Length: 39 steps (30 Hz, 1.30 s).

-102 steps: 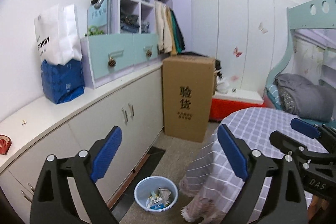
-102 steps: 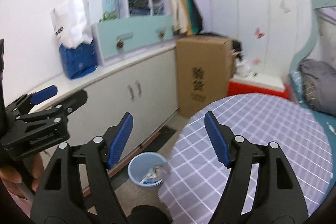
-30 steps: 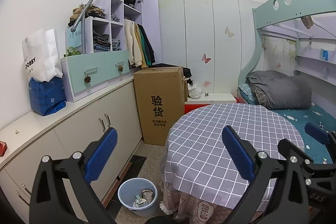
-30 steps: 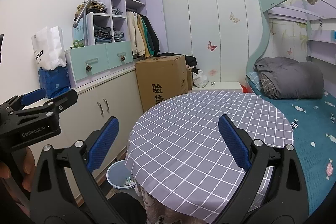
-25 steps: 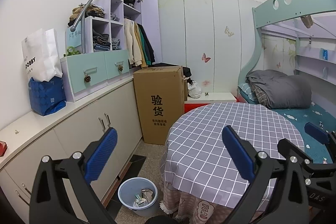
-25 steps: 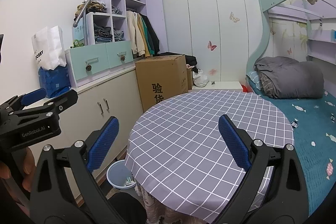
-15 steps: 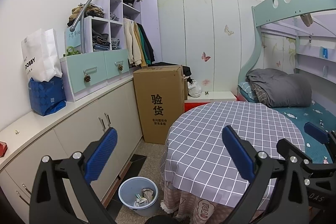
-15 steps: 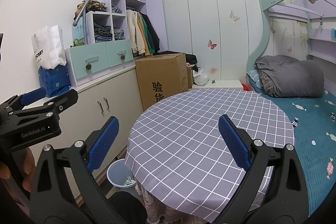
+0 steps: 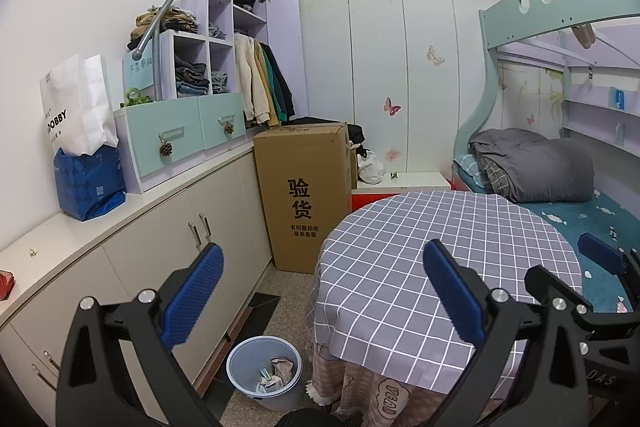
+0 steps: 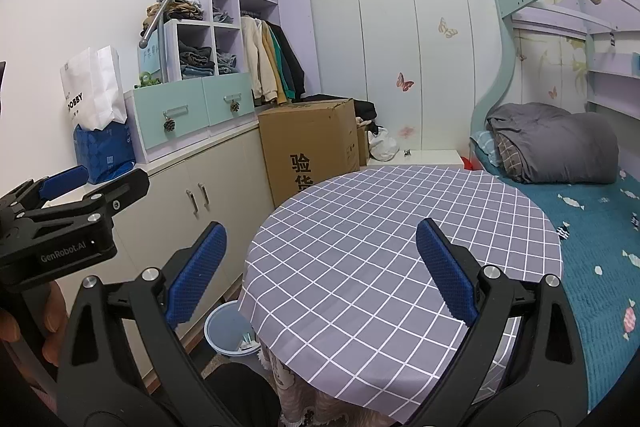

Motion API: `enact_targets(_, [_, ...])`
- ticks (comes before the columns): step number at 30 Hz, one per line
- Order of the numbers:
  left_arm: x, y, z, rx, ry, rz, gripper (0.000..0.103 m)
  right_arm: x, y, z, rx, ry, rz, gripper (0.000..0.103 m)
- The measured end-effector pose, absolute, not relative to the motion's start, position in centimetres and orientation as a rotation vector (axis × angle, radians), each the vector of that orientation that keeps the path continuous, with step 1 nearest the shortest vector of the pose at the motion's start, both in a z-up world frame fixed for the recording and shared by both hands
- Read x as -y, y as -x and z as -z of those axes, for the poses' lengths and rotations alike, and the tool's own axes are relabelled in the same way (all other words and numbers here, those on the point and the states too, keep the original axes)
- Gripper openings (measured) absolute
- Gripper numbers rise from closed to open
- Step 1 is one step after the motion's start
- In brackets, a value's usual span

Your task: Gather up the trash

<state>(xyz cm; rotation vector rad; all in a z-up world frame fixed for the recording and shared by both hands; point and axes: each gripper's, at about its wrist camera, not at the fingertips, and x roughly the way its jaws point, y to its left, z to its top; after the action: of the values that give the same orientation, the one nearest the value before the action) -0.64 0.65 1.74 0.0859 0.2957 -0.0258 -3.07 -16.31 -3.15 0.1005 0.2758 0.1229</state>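
A light blue trash bin (image 9: 264,371) stands on the floor between the cabinets and the round table, with crumpled paper scraps (image 9: 276,375) inside. In the right wrist view the bin (image 10: 226,333) is partly hidden behind the tablecloth. My left gripper (image 9: 320,287) is open and empty, held high above the bin and the table edge. My right gripper (image 10: 320,267) is also open and empty, above the round table with the grey checked cloth (image 10: 400,247). The tabletop shows no trash.
Low white cabinets (image 9: 152,239) line the left wall, carrying a blue bag (image 9: 88,187) and a small red item (image 9: 6,283). A tall cardboard box (image 9: 306,195) stands behind the table. A bunk bed (image 9: 560,179) with a grey quilt fills the right side.
Over 3.4 s both grippers rose and pulled back from above the bin, so more of the room and table shows. In the last second the views hardly shift.
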Motion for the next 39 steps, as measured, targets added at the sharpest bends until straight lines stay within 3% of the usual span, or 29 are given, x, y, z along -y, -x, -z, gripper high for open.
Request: enact_targets(39, [-0.86,0.5,-1.66,-0.299,-0.093,0.025,0.098,15.74,2.84,3.59,-0.285,-0.105,-0.137,0.094])
